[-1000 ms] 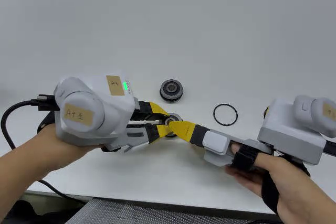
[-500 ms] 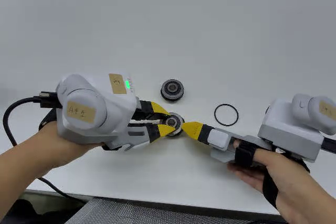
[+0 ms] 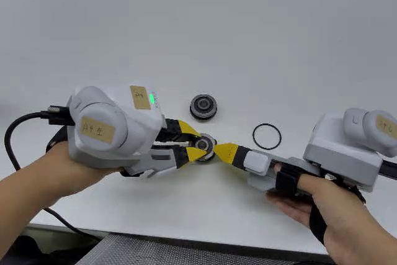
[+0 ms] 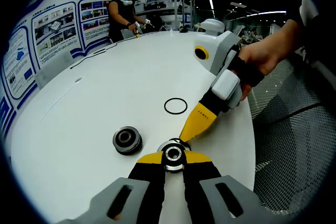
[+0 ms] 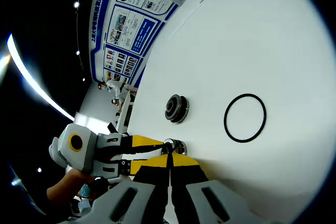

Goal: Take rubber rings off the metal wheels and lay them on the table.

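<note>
My left gripper [image 3: 196,148] [image 4: 174,157] is shut on a small metal wheel [image 3: 205,145] [image 4: 174,155] [image 5: 174,145], held just above the white table [image 3: 186,203]. From the right, my right gripper [image 3: 219,151] [image 5: 169,157] has its yellow jaws pressed together, tips against the wheel's rim. I cannot make out whether the wheel's rubber ring is pinched between them. A second wheel [image 3: 203,106] [image 4: 127,140] [image 5: 176,108] with a black ring on it rests on the table behind. One loose black rubber ring [image 3: 267,135] [image 4: 175,106] [image 5: 244,117] lies flat to the right.
A black cable [image 3: 18,131] trails from the left gripper off the table's left side. The front table edge [image 3: 186,240] runs just below the hands. In the left gripper view, a person [image 4: 123,11] stands at the far end of the long table.
The right gripper has drawn back to the right, so its jaws no longer cover the held wheel. The left gripper and the wheel have barely moved.
</note>
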Motion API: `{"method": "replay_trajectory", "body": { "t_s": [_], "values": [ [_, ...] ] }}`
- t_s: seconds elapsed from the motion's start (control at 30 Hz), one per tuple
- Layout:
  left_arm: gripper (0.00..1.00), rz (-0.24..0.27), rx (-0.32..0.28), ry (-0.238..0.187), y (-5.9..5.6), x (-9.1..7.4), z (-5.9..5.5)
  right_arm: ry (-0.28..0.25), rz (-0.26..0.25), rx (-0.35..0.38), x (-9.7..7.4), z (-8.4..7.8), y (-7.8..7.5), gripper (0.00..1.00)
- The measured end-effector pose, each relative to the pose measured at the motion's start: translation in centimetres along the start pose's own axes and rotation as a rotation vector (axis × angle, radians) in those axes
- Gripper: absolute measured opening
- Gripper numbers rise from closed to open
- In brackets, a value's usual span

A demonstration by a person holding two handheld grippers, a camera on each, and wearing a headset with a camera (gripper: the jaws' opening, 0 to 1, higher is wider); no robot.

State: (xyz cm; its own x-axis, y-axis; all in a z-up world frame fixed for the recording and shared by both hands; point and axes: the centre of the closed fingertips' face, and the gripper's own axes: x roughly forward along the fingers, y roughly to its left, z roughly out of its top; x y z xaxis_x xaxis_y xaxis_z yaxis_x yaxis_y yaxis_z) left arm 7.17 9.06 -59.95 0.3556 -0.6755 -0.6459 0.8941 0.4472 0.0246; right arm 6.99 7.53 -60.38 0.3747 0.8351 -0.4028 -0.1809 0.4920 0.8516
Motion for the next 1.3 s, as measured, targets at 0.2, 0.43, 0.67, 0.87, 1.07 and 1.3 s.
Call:
{"method": "replay_trajectory", "body": {
  "t_s": [0.2,0.43,0.67,0.87,1.07,1.3],
  "values": [
    [0.12,-0.002,-0.002,0.002,-0.1,-0.1,0.1,0.007,-0.001,-0.028,0.2,0.0,0.3,0.01],
    [0.12,-0.01,0.001,0.005,-0.2,-0.1,0.2,0.014,0.01,-0.03,0.2,0.0,0.6,0.01],
    [0.12,-0.009,0.001,0.001,-0.1,-0.1,0.1,0.018,0.015,-0.065,0.3,0.0,1.0,0.01],
    [0.12,-0.008,0.001,0.002,0.0,-0.1,0.1,0.034,0.081,-0.076,0.7,-0.4,2.8,0.01],
    [0.12,-0.007,0.003,0.002,0.0,-0.1,0.0,0.024,0.065,-0.064,0.5,-0.2,2.4,0.01],
    [0.12,-0.008,0.019,0.006,0.0,0.0,0.0,-0.001,0.05,-0.052,0.3,0.2,2.3,0.01]
  ]
}}
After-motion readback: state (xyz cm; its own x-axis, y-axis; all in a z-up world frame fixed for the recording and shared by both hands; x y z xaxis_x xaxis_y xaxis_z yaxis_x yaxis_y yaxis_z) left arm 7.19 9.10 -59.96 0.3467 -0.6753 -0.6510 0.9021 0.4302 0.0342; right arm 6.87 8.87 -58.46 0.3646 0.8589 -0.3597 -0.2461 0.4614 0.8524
